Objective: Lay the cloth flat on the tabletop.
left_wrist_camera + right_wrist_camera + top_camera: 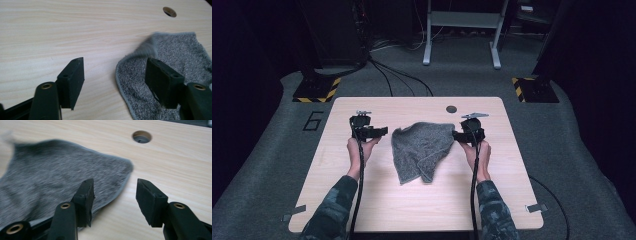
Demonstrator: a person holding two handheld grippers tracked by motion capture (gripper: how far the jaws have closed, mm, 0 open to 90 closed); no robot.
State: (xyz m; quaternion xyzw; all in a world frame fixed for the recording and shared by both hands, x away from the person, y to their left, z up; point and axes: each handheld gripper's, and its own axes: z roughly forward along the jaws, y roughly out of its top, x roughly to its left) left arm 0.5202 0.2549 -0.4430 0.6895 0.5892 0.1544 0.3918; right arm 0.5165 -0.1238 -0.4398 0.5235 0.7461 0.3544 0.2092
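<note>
While crumpled, towel (421, 150) between claws.

Overhead light is falling evenly on the desk (412, 200) in the high view, making its pale wood the brightest area, while the floor (272, 160) around it is fading into deep shadow and the room's far corners are going nearly black. That view is looking soft and low in detail. In the left gripper view the grey towel (180, 57) is smearing with motion blur at its raised corner, though the wood grain is staying crisp. In the right gripper view the whole towel is streaking sideways, and the near claw is sitting slightly out of focus.
</note>
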